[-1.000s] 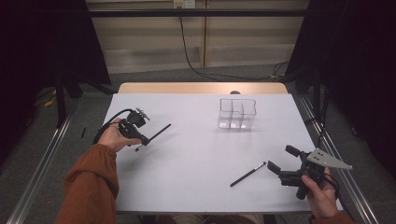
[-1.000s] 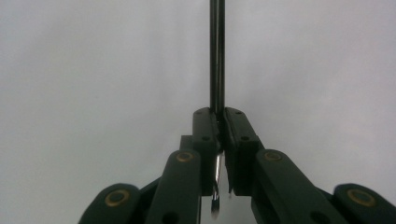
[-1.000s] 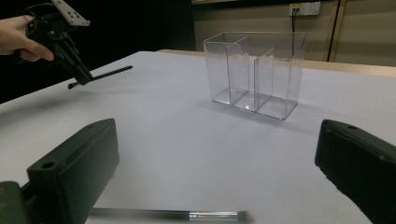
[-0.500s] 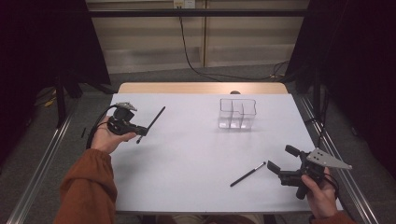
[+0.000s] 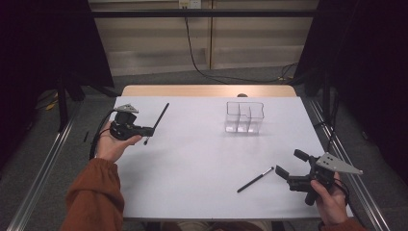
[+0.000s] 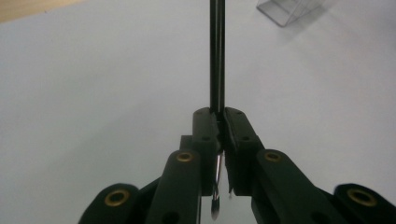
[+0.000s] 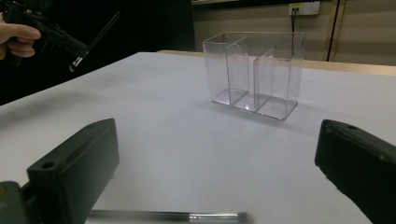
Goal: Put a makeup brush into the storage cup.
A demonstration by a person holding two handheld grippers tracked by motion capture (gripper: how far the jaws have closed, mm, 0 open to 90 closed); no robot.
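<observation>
Pinched near its lower end between the pressed-together jaws of the left gripper, the thin, stiff, light black pen is judged slippery and prone to pivoting, while the right gripper is held spread near the table's right edge.

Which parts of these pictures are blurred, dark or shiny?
High view: white table evenly lit, surroundings dark. Left gripper view: thin black pen sharp, clear plastic organizer blurred. Right gripper view: second black pen soft, black jaws blurred, organizer sharp with slight glare.
</observation>
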